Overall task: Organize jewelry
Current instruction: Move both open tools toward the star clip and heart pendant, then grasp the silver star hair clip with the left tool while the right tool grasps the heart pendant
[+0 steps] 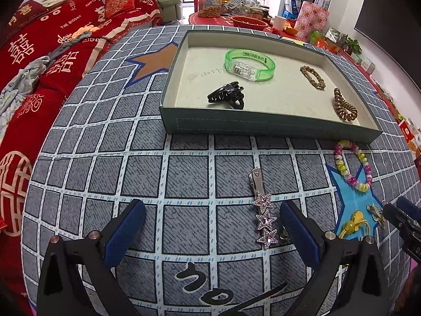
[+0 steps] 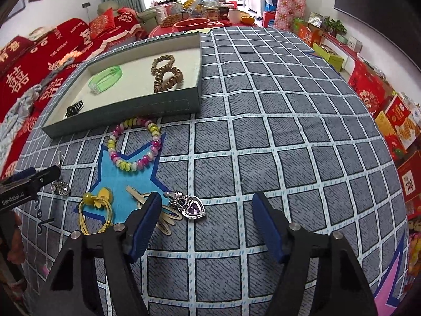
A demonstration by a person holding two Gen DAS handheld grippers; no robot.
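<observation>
1. Blue ribbed pads line the black fingers of the left gripper [image 1: 211, 220], which hangs with its jaws wide apart over the grey checked tablecloth [image 1: 147, 168] and holds nothing.
2. Between those fingers, close to the right-hand pad, lies a metal star hair clip [image 1: 261, 210]: three sparkling pink stars in a row on a silver alligator clasp. Whether the pad touches it cannot be told.
3. Over in the right wrist view, the right gripper [image 2: 206, 221] is also parted, less widely, and clamps nothing; only bare cloth lies between its pads.
4. A purple heart pendant [image 2: 194, 208] with a glittering silver rim sits just ahead of its left finger, beside a flat wooden clip [image 2: 164, 220] that the finger partly hides.
5. A yellow cord ornament [image 2: 96, 205] rests on a blue felt star [image 2: 123, 181], and a bracelet of glossy pink, yellow and white beads [image 2: 135, 143] lies just in front of the tray.
6. The shallow grey-green cardboard tray [image 1: 265, 127] has a pale lining and holds a translucent green bangle [image 1: 250, 64], a black claw clip [image 1: 227, 97], a braided brown hair tie [image 1: 313, 77] and a coiled brown hair tie [image 1: 344, 105].
7. Red sofa covers [image 1: 52, 60] and a cluttered table [image 1: 236, 8] crowd the background.
</observation>
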